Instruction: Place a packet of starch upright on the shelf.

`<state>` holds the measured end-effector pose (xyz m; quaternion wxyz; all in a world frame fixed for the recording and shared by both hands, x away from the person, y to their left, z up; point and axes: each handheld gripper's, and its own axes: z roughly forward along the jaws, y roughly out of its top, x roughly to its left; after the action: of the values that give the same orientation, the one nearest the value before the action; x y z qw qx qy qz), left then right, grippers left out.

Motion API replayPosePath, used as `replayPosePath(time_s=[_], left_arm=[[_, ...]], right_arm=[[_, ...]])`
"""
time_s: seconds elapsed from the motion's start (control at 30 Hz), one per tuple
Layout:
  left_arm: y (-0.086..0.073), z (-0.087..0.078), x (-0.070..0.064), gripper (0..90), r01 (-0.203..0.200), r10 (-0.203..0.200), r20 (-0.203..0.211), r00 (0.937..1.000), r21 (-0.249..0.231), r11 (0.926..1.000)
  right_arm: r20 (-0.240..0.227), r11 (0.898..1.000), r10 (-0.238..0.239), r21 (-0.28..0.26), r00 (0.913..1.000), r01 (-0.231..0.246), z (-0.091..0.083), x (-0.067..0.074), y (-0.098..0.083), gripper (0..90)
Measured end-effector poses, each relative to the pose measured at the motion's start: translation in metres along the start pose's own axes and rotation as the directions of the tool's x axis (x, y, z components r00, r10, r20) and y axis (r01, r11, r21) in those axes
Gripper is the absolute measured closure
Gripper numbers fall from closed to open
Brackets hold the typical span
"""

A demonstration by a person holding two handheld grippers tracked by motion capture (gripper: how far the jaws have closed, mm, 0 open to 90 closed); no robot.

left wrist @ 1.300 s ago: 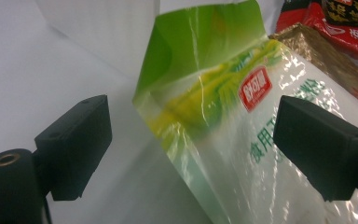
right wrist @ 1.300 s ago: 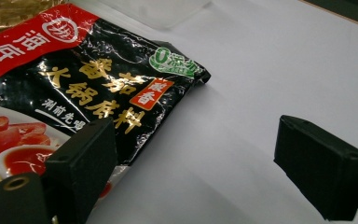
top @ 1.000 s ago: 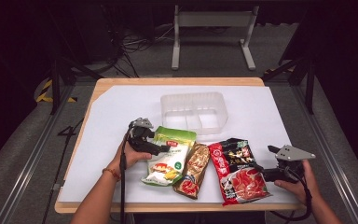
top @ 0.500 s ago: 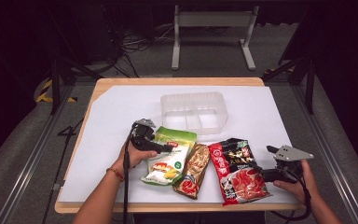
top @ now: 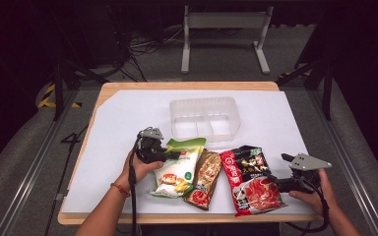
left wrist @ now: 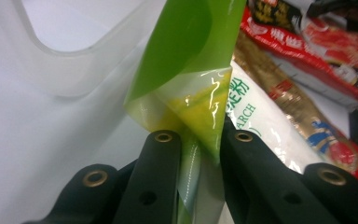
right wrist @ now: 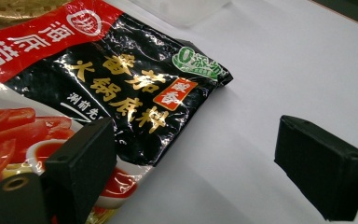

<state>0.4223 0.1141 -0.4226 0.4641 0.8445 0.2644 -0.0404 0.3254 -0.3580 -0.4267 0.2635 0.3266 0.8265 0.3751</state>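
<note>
A: Left gripper (left wrist: 193, 140): just closed, now pinching the top corner of the green packet (top: 177, 164), for lifting clear of the worktop (top: 118, 128).

B: Clear tub (top: 204, 118) just beyond that gripper: both compartments empty. Right gripper (right wrist: 205, 158): spread, beside the red-and-black packet (right wrist: 121, 93).

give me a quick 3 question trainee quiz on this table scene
1. True or false: the left gripper is shut on the green packet.
2. Which packet lies nearest the right gripper: A brown, B red and black, C green?
3. What stands behind the packets?

Key: 1 true. 2 B, the red and black packet; the jaws stand open beside it. 3 a clear tub.
</note>
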Motion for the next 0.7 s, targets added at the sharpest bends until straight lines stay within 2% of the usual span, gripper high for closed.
replayPosePath(time_s=[0.13, 0.2, 0.3, 0.33, 0.43, 0.6, 0.7], left_arm=[[0.003, -0.016, -0.013, 88.6, -0.029, 0.028, -0.018, 0.9994, -0.037, 0.9989], [0.007, -0.024, -0.022, 88.8, -0.061, 0.059, -0.044, 0.9973, -0.056, 0.9965], [0.011, -0.032, -0.031, 89.0, -0.079, 0.075, -0.047, 0.9961, -0.086, 0.9931], [0.013, -0.035, -0.035, 89.0, -0.093, 0.088, -0.059, 0.9944, -0.097, 0.9909], [0.014, -0.039, -0.039, 89.2, -0.104, 0.098, -0.062, 0.9933, -0.110, 0.9884], [0.017, -0.045, -0.049, 89.5, -0.127, 0.112, -0.109, 0.9877, -0.139, 0.9821], [0.019, -0.048, -0.053, 89.6, -0.140, 0.122, -0.119, 0.9854, -0.158, 0.9775]], right_arm=[[-0.001, 1.000, -0.007, 0.002, 1.0000, 0.007, 0.000, 0.001, 0.000, 13.3], [-0.002, 1.000, -0.004, 0.001, 1.0000, 0.004, 0.000, 0.001, 0.001, 13.3], [-0.002, 1.000, 0.001, -0.002, 1.0000, -0.001, 0.000, 0.000, 0.001, 13.3], [-0.003, 1.000, 0.002, -0.002, 1.0000, -0.002, 0.001, 0.000, 0.001, 13.3], [-0.004, 1.000, 0.002, -0.003, 1.0000, -0.002, 0.001, 0.000, 0.002, 13.3], [-0.001, 1.000, 0.004, -0.007, 1.0000, -0.004, 0.000, -0.001, 0.002, 13.2], [0.000, 1.000, 0.011, -0.010, 0.9999, -0.011, 0.000, -0.001, 0.002, 13.3]])
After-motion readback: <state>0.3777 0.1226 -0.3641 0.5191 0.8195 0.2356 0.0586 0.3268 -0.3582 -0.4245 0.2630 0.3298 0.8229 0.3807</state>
